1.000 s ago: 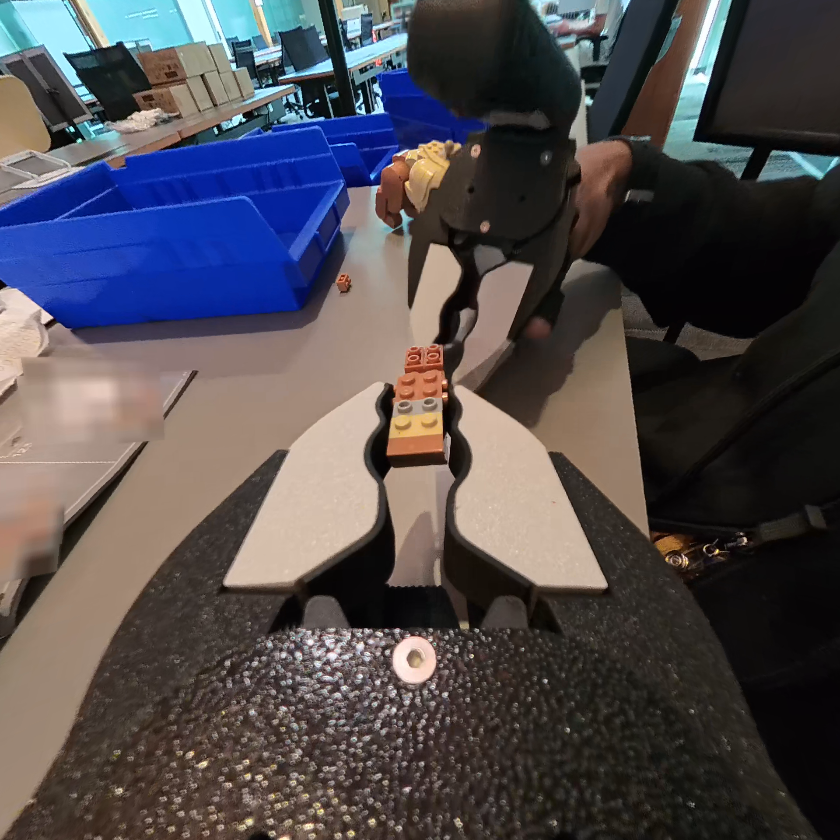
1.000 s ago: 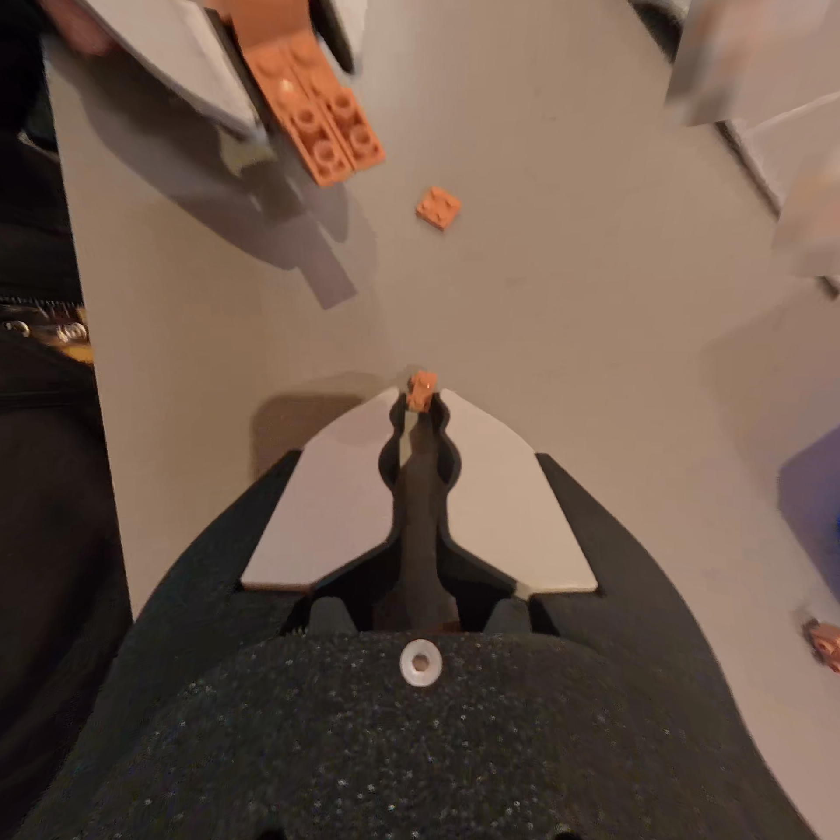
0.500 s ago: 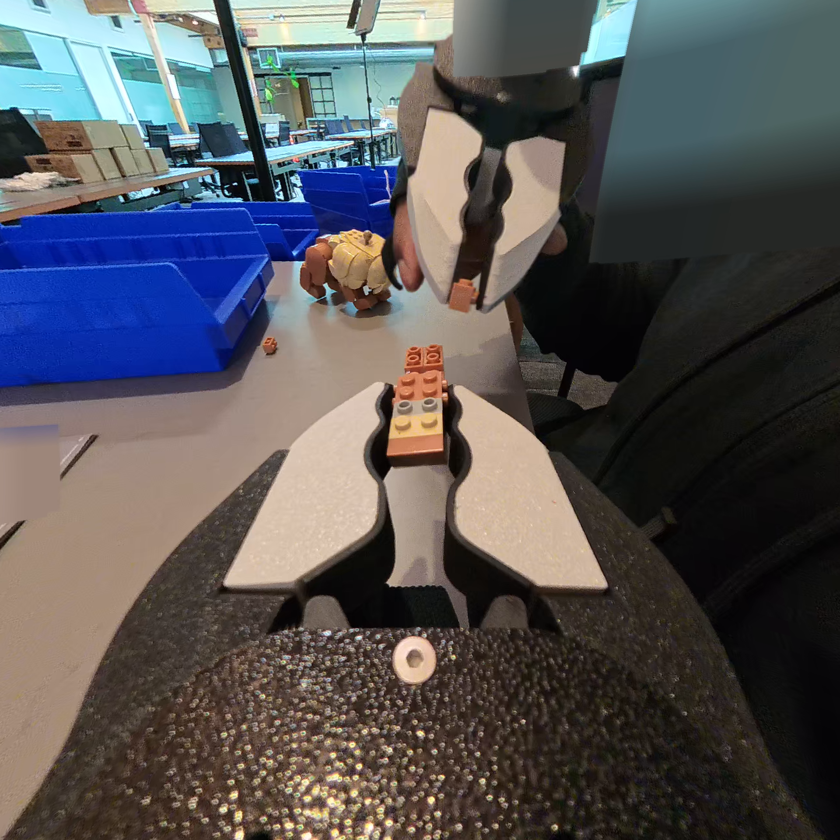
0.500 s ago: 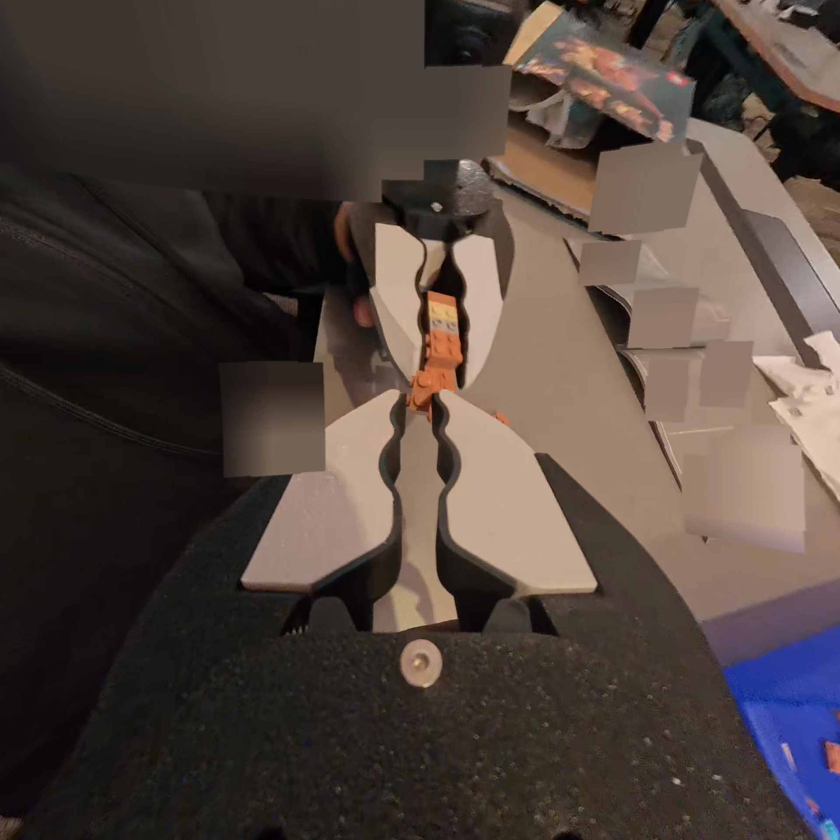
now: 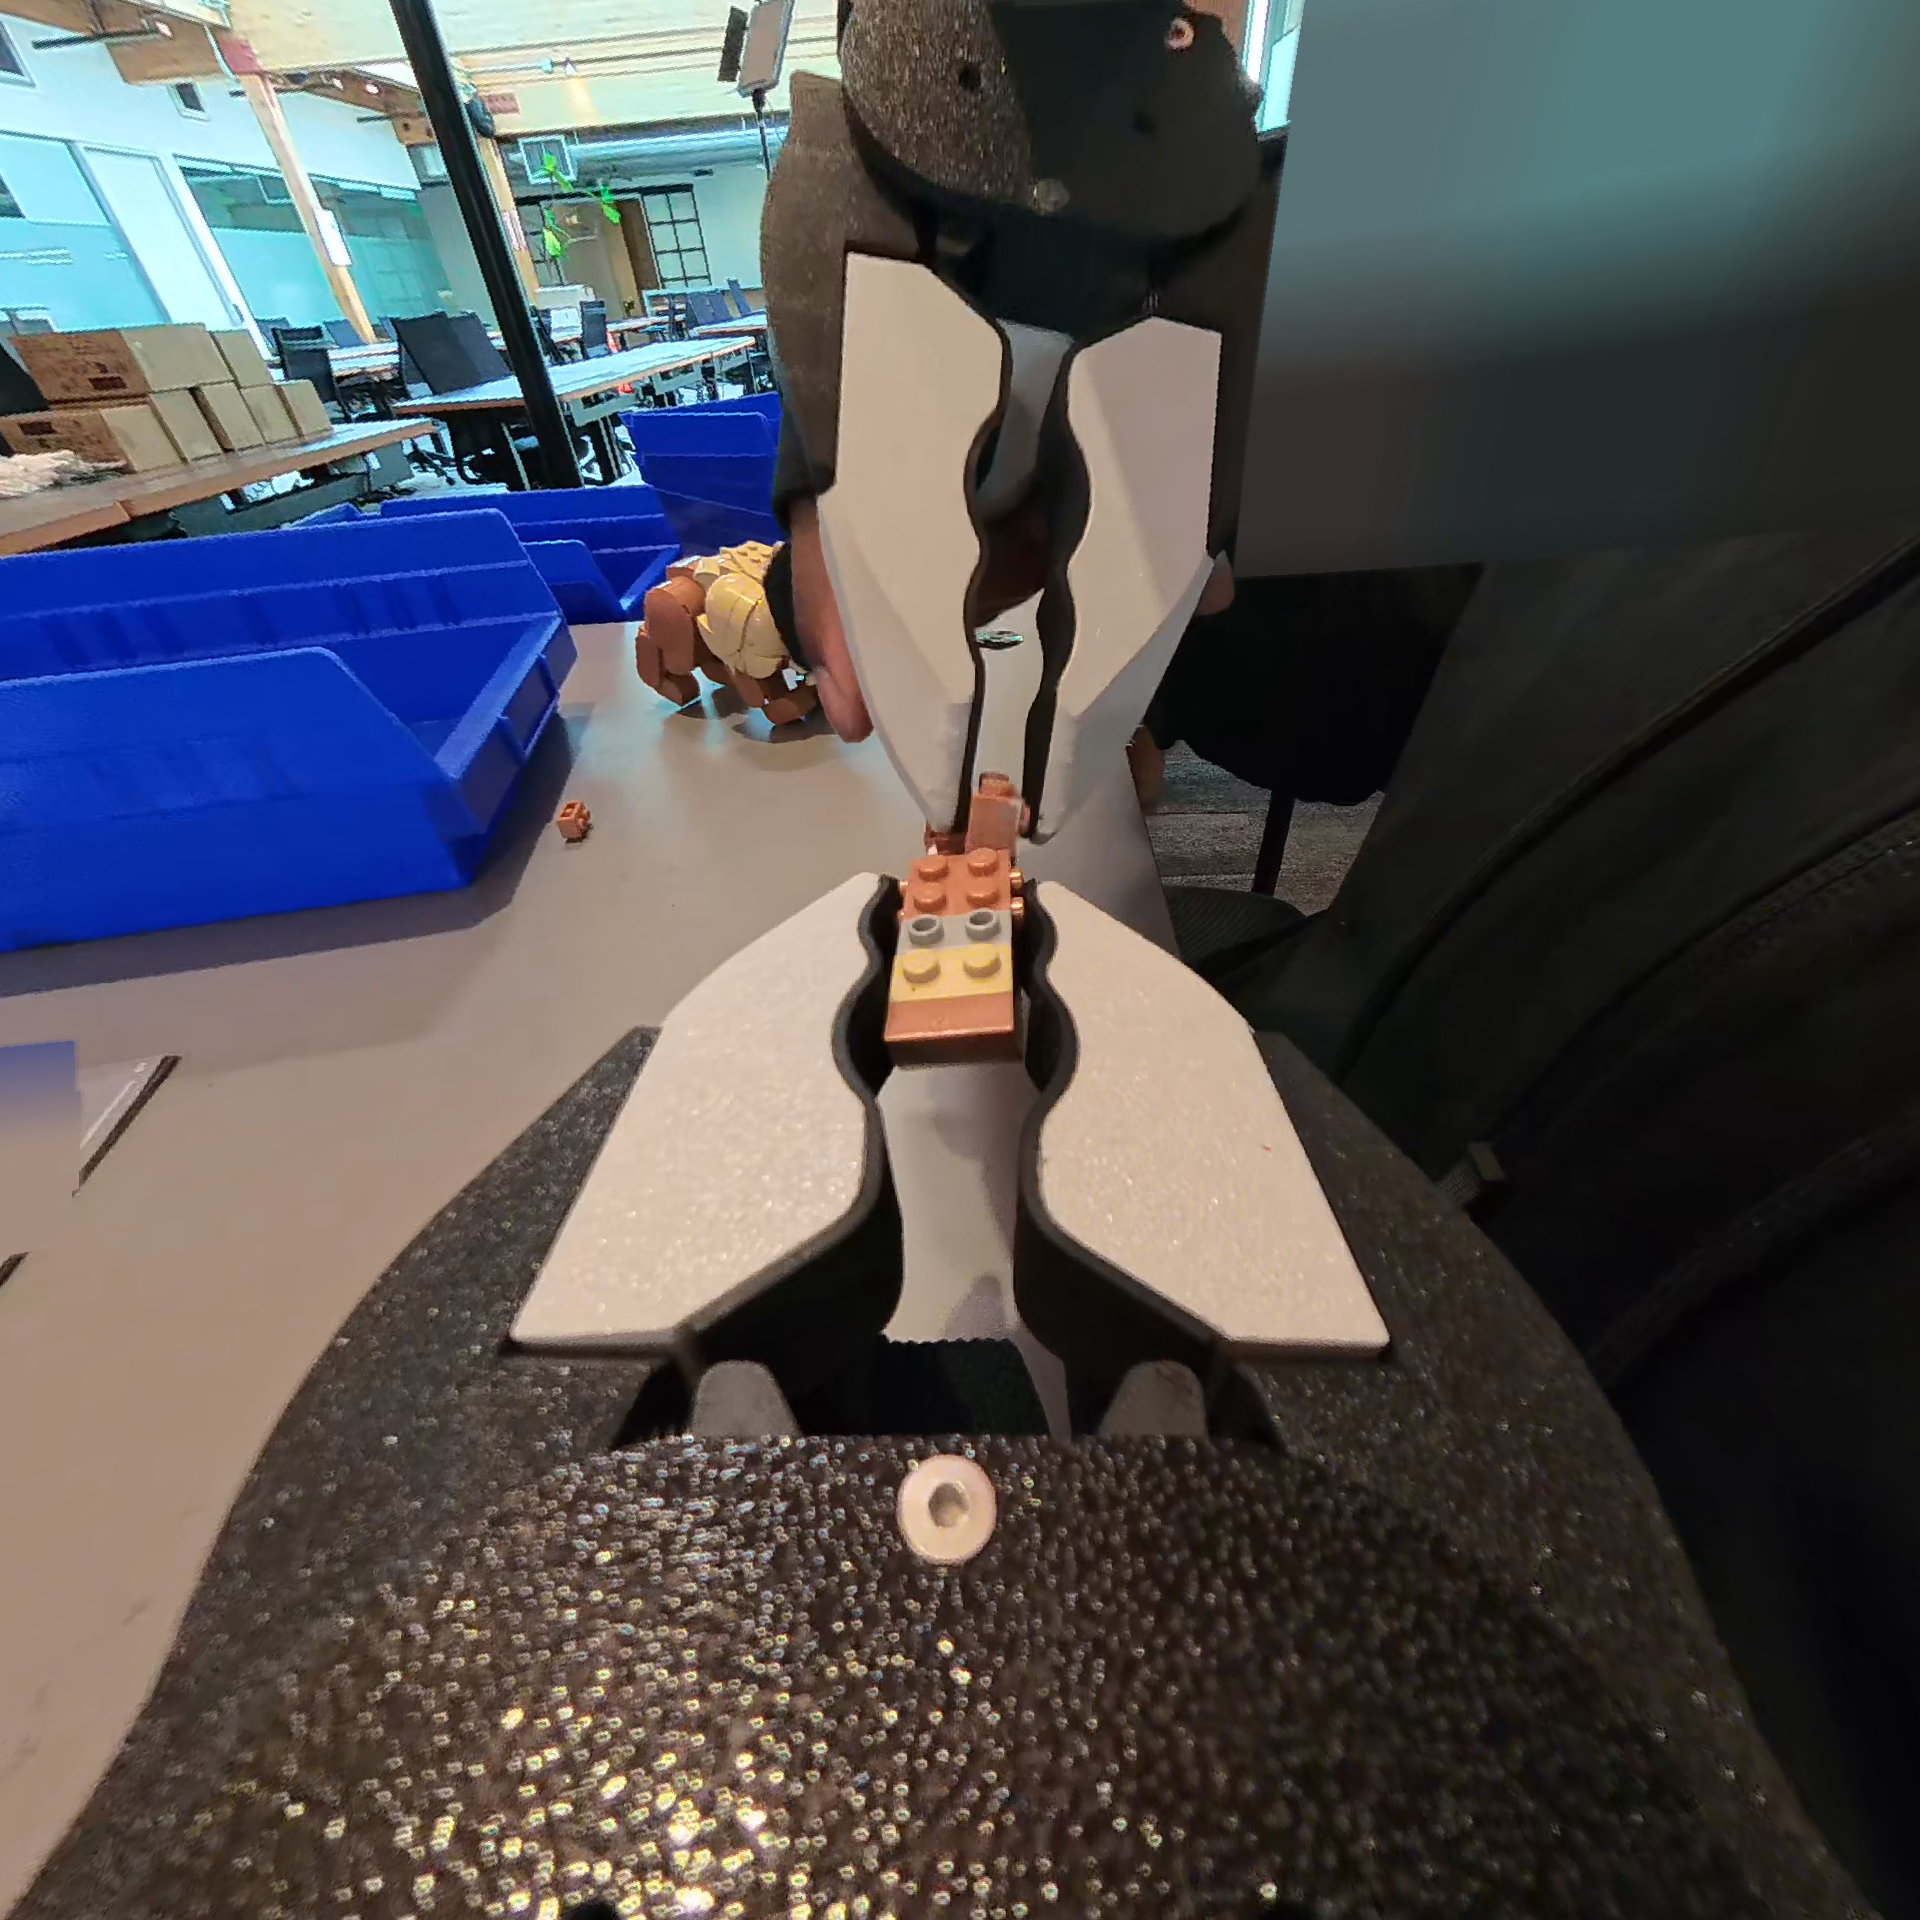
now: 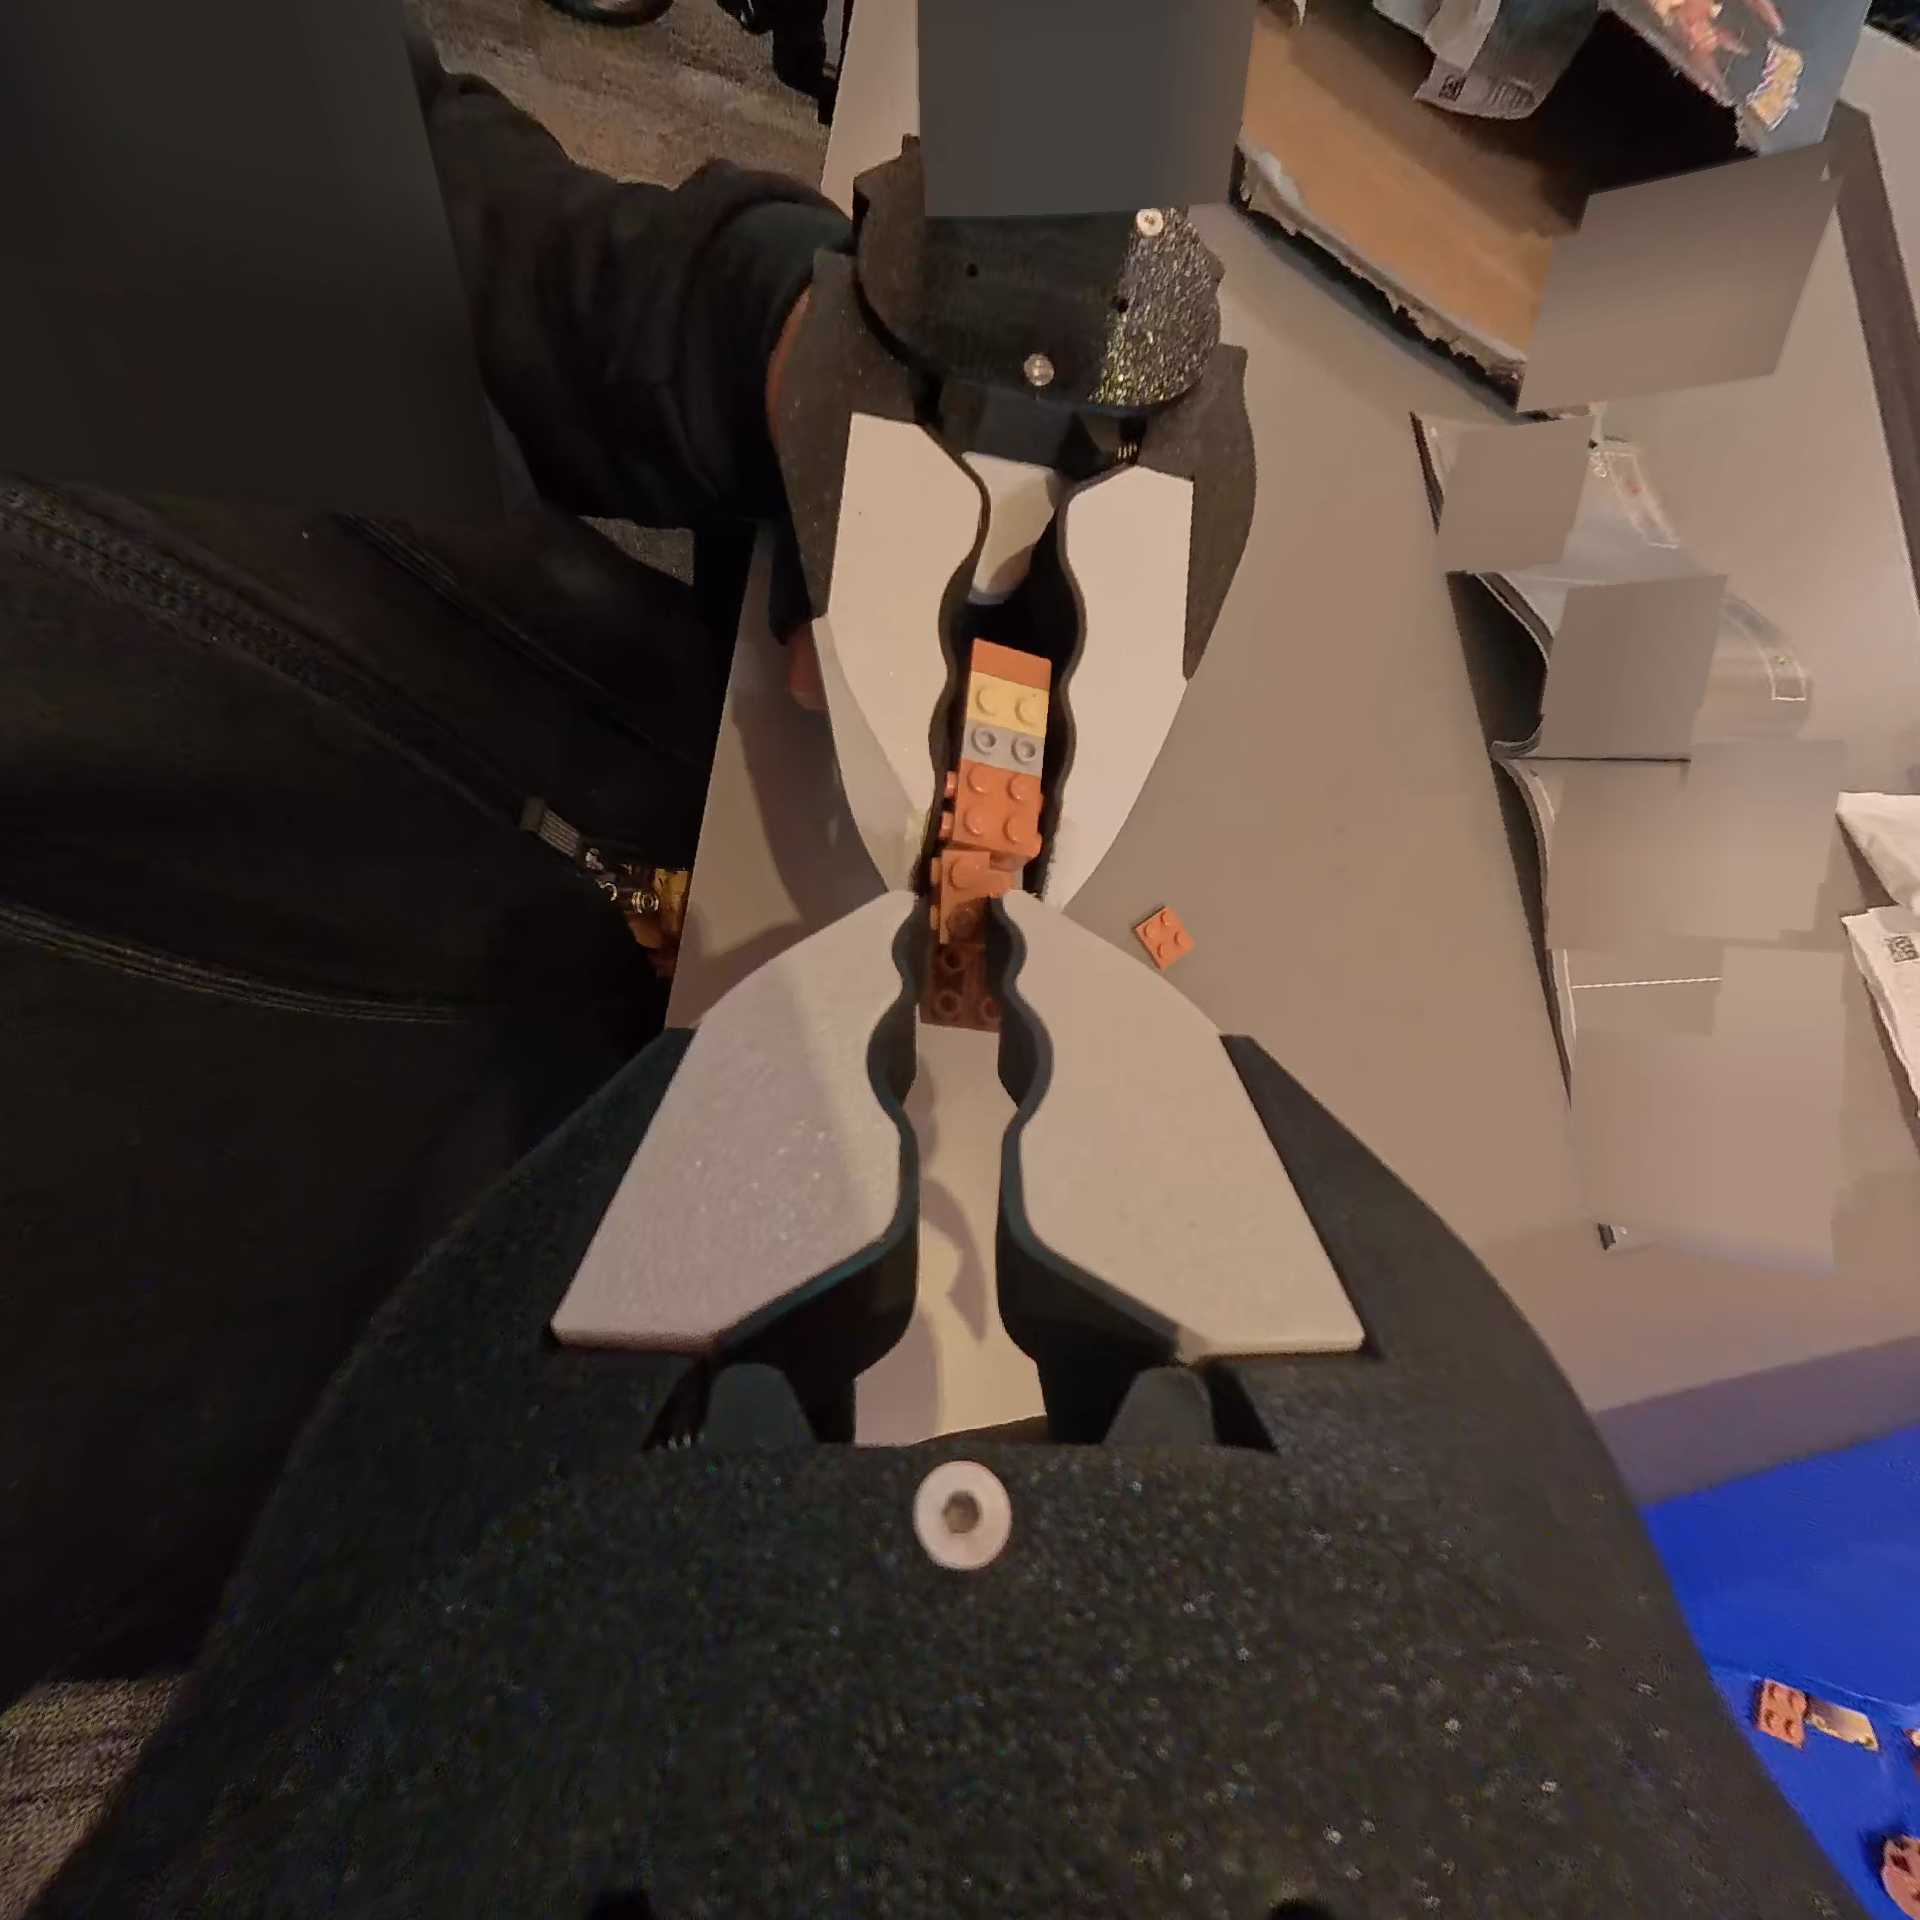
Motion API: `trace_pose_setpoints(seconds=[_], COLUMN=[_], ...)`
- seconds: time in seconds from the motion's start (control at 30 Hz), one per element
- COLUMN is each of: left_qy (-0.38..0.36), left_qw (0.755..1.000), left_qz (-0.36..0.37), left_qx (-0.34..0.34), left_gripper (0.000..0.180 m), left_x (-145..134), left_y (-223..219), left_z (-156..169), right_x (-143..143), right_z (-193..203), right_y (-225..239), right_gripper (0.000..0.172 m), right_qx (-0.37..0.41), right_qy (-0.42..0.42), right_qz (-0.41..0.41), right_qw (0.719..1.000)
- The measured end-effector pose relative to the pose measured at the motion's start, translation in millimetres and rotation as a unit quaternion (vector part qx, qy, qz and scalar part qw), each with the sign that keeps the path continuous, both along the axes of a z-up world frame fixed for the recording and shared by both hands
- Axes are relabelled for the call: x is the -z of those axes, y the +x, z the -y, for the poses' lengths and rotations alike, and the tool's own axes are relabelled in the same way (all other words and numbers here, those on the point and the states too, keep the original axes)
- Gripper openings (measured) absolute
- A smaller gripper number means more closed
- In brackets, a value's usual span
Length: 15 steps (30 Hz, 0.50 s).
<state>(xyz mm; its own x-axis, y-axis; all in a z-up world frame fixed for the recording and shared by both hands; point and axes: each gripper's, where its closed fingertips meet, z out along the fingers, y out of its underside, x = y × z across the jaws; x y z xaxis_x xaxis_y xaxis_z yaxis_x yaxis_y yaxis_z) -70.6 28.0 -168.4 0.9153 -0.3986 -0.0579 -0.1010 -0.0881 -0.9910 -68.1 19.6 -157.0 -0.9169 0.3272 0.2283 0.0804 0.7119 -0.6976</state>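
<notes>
Left gripper closes on a brick stack: brown base, tan and grey plates on top, a studded brown plate at the front. Both pads press its sides, and the stack's front end projects past the fingertips. Right gripper, narrowly parted, pinches a small brown piece at its tips and meets the stack head-on; the piece stands at the stack's front end, apparently touching it. From the right wrist view the same piece lies in line with the stack, over the near table edge.

To do this joining step well, judged from the alignment shown: keep the stack level and firmly pinched, square the piece to the stack's front studs before pressing, and push along the stud axis rather than sideways, since the grip on the piece is only at the fingertips and a skewed push could twist it out.

A loose square plate lies on the table right of the stack; a tiny brick and a brick animal sit left of it, beside blue bins.
</notes>
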Motion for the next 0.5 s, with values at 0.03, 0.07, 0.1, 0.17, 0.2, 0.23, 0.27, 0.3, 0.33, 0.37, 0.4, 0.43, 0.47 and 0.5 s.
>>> trace_pose_setpoints(seconds=[0.03, 0.07, 0.1, 0.17, 0.2, 0.23, 0.27, 0.3, 0.33, 0.37, 0.4, 0.43, 0.47, 0.5], left_qy=[0.000, -0.001, -0.001, 0.000, 0.001, 0.000, -0.001, -0.002, -0.003, -0.004, -0.004, -0.003, -0.002, -0.002], left_qw=[1.000, 1.000, 1.000, 1.000, 1.000, 1.000, 1.000, 1.000, 1.000, 1.000, 1.000, 1.000, 1.000, 1.000], left_qz=[0.001, 0.001, 0.001, 0.003, 0.003, 0.004, 0.003, 0.002, 0.001, 0.001, 0.001, 0.002, 0.003, 0.004], left_qx=[0.000, 0.000, 0.000, 0.001, 0.002, 0.003, 0.004, 0.003, 0.003, 0.004, 0.004, 0.004, 0.004, 0.004], left_gripper=[0.021, 0.021, 0.021, 0.021, 0.021, 0.021, 0.021, 0.021, 0.021, 0.021, 0.021, 0.021, 0.021, 0.021], left_x=[0.0, 0.2, 0.2, -0.2, -0.3, -0.2, 0.0, 0.7, 1.1, 1.4, 1.3, 1.0, 0.7, 0.5], left_y=[-0.1, -0.3, -0.3, 0.0, 0.3, 0.6, 1.1, 1.1, 1.2, 1.4, 1.4, 1.4, 1.4, 1.4], left_z=[0.0, -0.1, -0.1, 0.0, 0.1, 0.0, 0.1, -0.1, -0.2, -0.1, -0.2, -0.1, 0.0, 0.2], right_x=[0.9, 1.3, 1.5, 1.7, 2.2, 3.1, 4.0, 4.6, 5.1, 5.3, 5.1, 4.8, 4.6, 4.7], right_z=[-0.6, -0.8, -0.8, -0.3, -0.5, -0.9, -1.1, -1.2, -1.2, -1.1, -0.9, -0.7, -0.5, -0.4], right_y=[-0.2, -0.3, 0.0, 1.2, 1.3, 0.8, 0.2, -0.1, -0.4, -0.4, -0.4, -0.3, -0.2, -0.1], right_gripper=[0.010, 0.010, 0.010, 0.010, 0.010, 0.010, 0.011, 0.011, 0.012, 0.012, 0.012, 0.012, 0.012, 0.013], right_qx=[0.001, 0.002, 0.000, -0.004, -0.003, -0.002, -0.001, 0.000, -0.001, -0.002, -0.003, -0.004, -0.005, -0.007], right_qy=[0.005, 0.009, 0.011, 0.014, 0.017, 0.020, 0.022, 0.023, 0.023, 0.024, 0.024, 0.024, 0.024, 0.023], right_qz=[0.001, 0.002, 0.003, 0.004, 0.005, 0.006, 0.007, 0.009, 0.010, 0.009, 0.008, 0.007, 0.006, 0.005], right_qw=[1.000, 1.000, 1.000, 1.000, 1.000, 1.000, 1.000, 1.000, 1.000, 1.000, 1.000, 1.000, 1.000, 1.000])
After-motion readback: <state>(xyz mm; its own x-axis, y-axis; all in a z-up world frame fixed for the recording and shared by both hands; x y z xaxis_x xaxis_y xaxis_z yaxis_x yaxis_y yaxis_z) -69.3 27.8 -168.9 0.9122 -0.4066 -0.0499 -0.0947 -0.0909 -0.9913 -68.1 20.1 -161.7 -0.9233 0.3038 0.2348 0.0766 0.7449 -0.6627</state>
